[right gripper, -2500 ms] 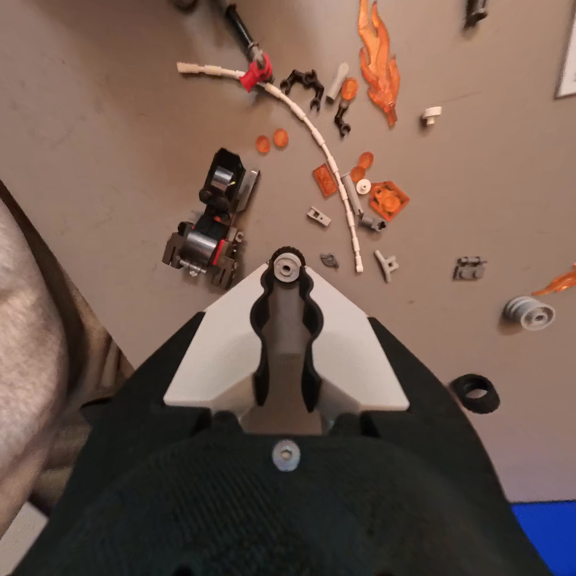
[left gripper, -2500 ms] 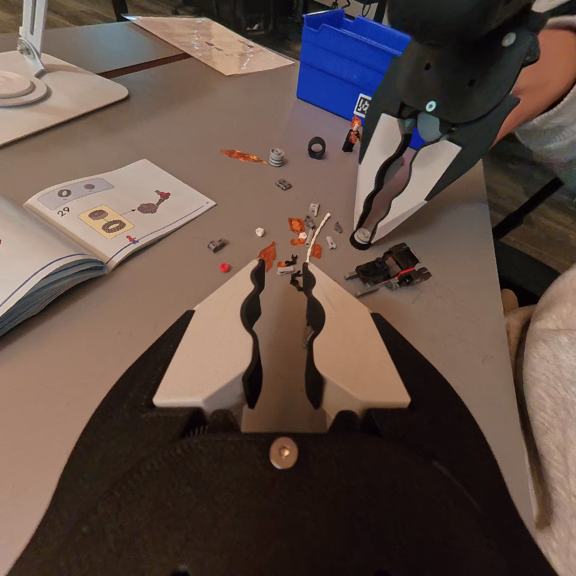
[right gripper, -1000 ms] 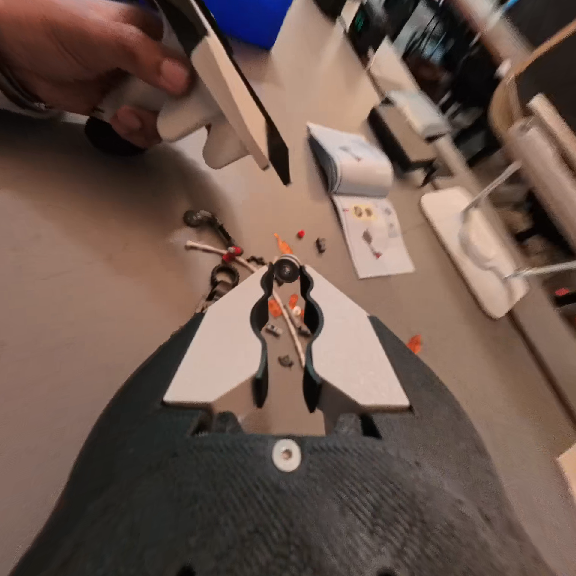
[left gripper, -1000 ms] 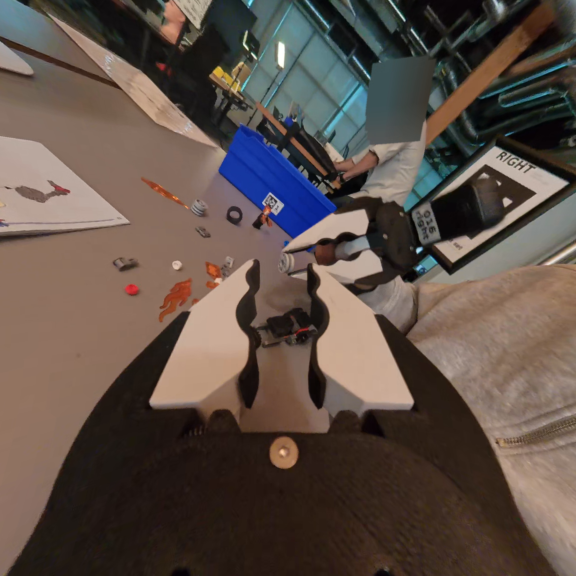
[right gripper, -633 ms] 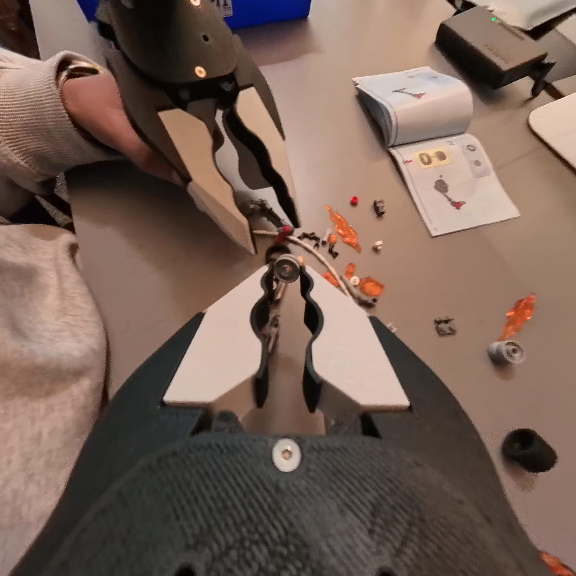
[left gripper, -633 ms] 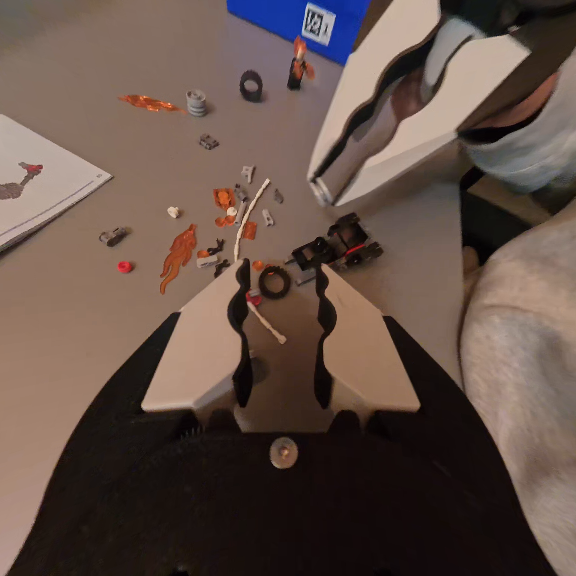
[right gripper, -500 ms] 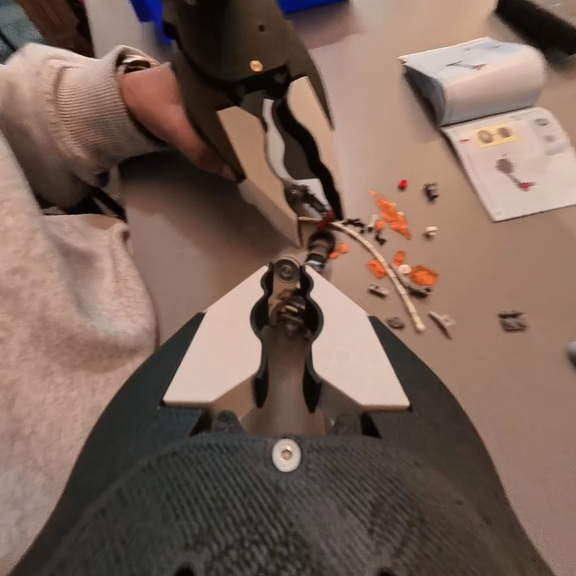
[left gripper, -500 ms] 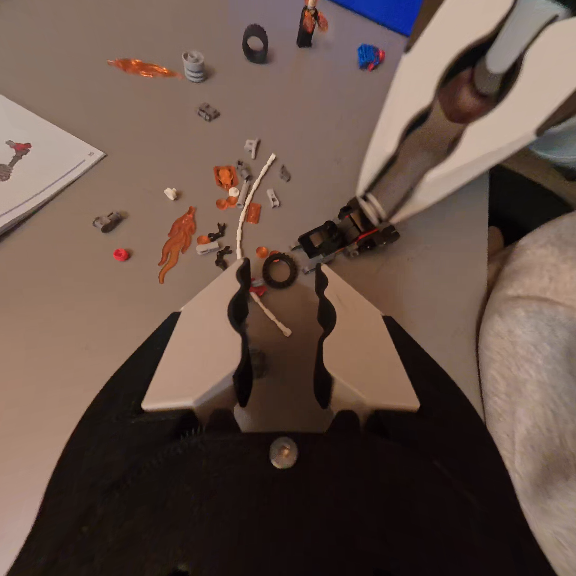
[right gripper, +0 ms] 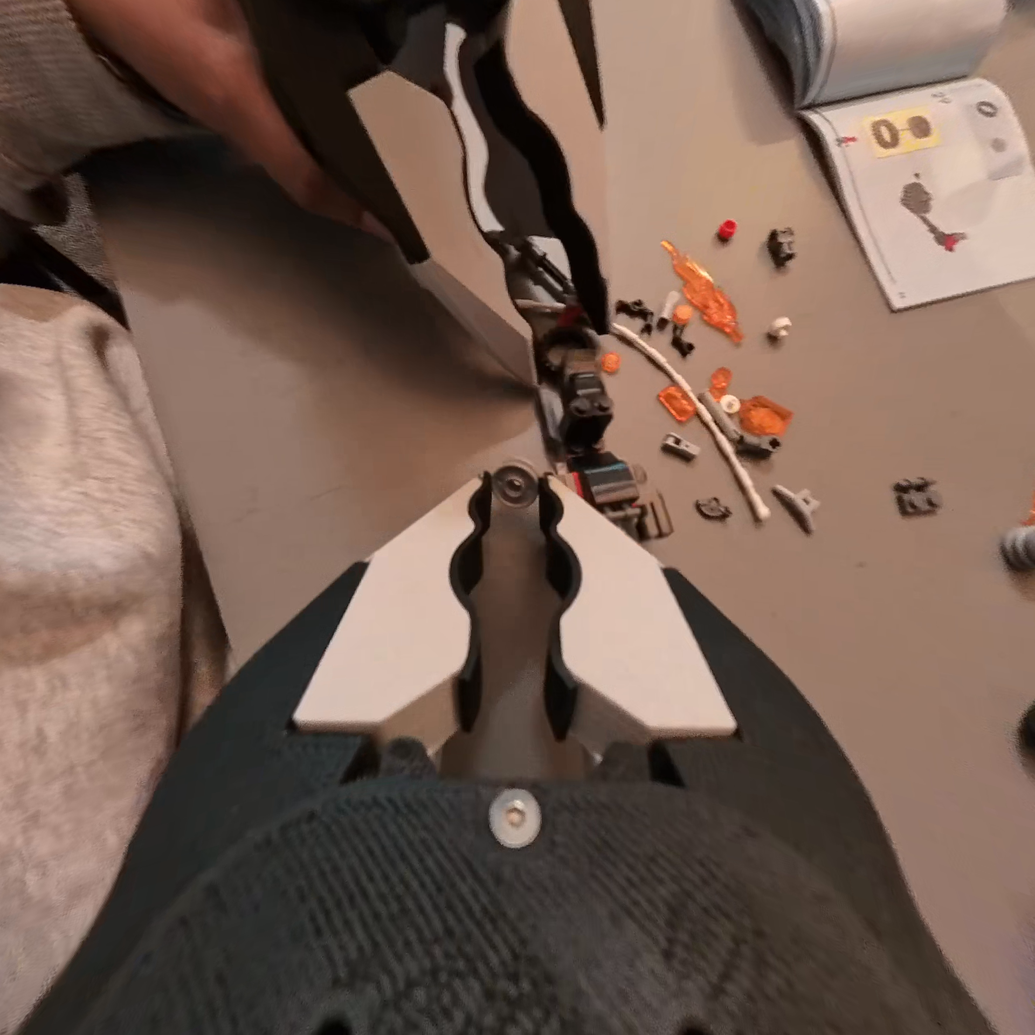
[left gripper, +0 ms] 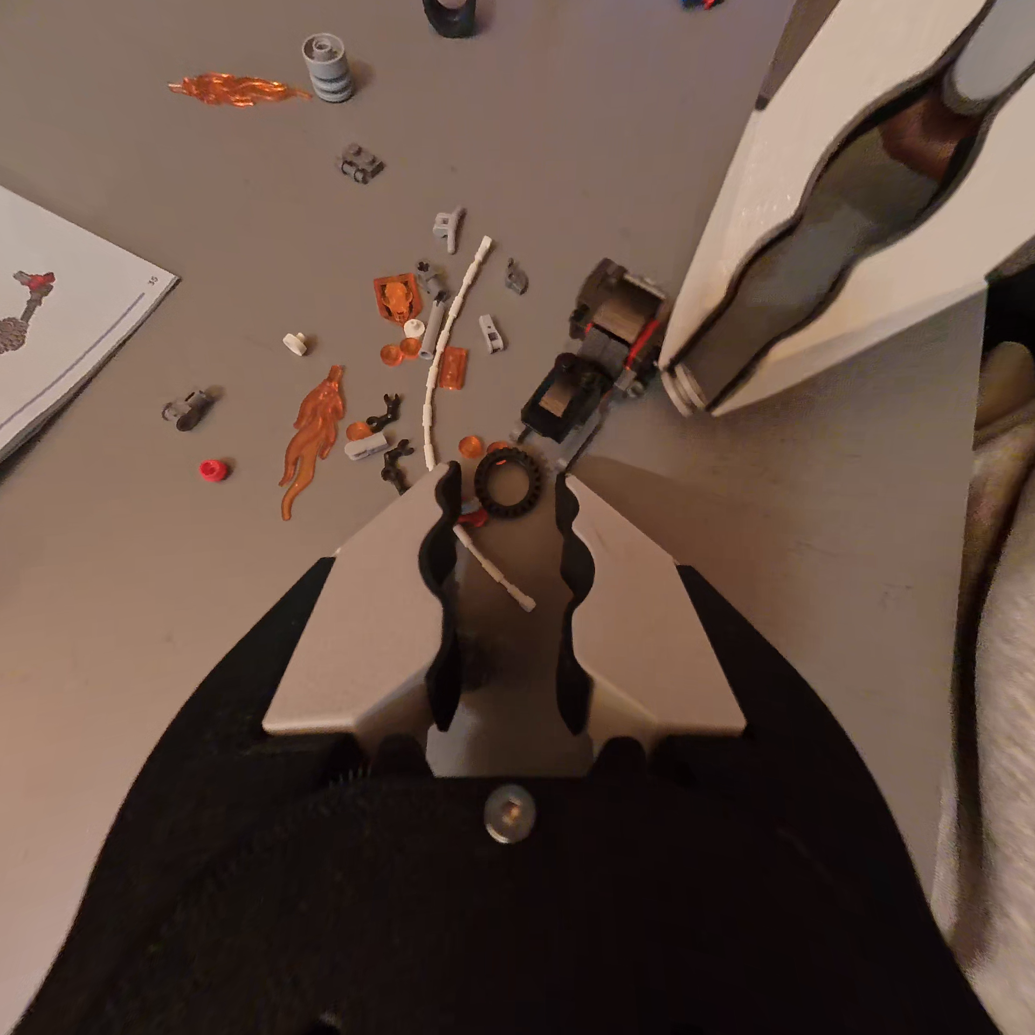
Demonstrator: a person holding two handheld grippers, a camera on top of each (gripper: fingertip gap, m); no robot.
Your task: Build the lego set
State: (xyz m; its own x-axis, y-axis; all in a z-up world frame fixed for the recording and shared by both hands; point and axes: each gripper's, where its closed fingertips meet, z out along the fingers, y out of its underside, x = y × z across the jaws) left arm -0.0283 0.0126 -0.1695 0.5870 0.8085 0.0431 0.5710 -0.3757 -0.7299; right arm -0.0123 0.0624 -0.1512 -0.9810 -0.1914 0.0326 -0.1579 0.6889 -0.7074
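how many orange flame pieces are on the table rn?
2. The far flame lies flat just left of the grey wheel hub. The larger flame lies right of the red stud. More may be hidden or out of frame.

The worktop (left gripper: pixel 168 588) is a plain grey-brown, and both the left hand-held gripper (left gripper: pixel 507 484) and the right hand-held gripper (right gripper: pixel 515 481) have pale off-white fingers edged with wavy black pads on a black textured body. Scattered pieces include a clear orange flame (left gripper: pixel 313 437), an orange shield tile (left gripper: pixel 396 297), a small red stud (left gripper: pixel 213 469), a black toothed tyre (left gripper: pixel 508 485), a white segmented whip (left gripper: pixel 448 347) and a ribbed grey wheel hub (left gripper: pixel 328 67). The half-built model (left gripper: pixel 599 358) is black and dark grey with thin red lines, the booklet (right gripper: pixel 918 190) is white with a yellow panel, and the sleeve (right gripper: pixel 73 504) is beige fleece.
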